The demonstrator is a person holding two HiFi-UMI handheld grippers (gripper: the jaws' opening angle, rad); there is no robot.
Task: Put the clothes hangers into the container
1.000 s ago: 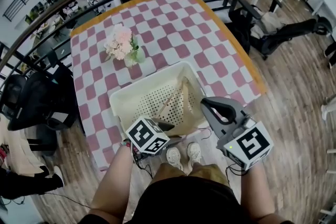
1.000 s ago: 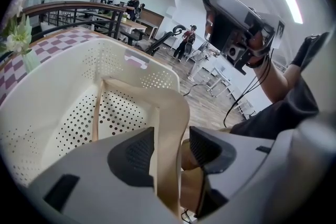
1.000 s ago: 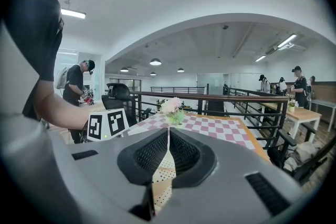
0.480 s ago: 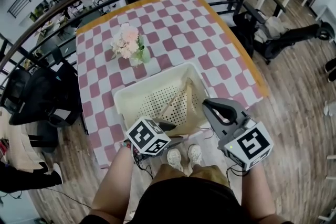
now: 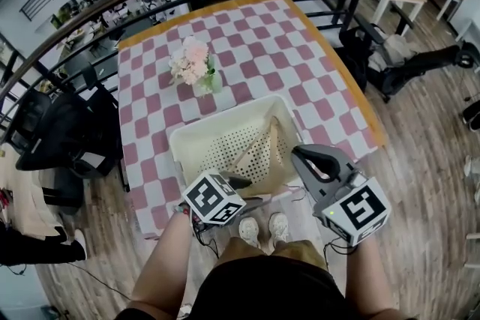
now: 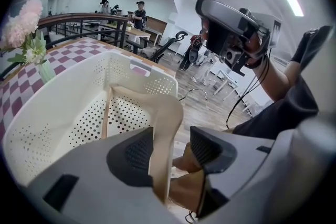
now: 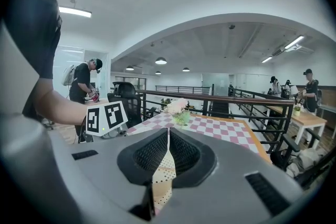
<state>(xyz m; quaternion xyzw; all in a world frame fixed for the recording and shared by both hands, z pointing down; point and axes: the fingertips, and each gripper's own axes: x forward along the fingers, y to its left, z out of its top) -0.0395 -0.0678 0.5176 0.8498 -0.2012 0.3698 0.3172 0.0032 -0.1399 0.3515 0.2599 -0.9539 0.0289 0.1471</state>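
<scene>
In the head view, the cream perforated plastic basket (image 5: pixel 177 148) stands at the lower edge of the table with the pink and white checked cloth (image 5: pixel 247 41), a little below the middle of the frame. A beige plastic clothes hanger (image 5: pixel 262 150) lies inside it, in its right part, with one end leaning up toward the lower rim. A small vase of pale pink flowers (image 5: pixel 196 67) stands on the cloth above the basket, apart from it.

The left gripper (image 5: pixel 234 186) is at the lower rim of the basket. In the left gripper view its jaws stand apart; the hanger (image 6: pixel 165 113) passes between them, close to the left pad, with a clear gap on the other side, so I judge that it is not clamped. The right gripper (image 5: pixel 315 157) hangs at the right of the basket, above the rim. In the right gripper view its jaws are pressed together with nothing between them.

It seems that the step in hand is the letting go of this hanger into the basket. The next move calls for drawing the left gripper straight back, so that the pads do not drag the hanger out over the rim. No other hanger shows outside the basket.
</scene>
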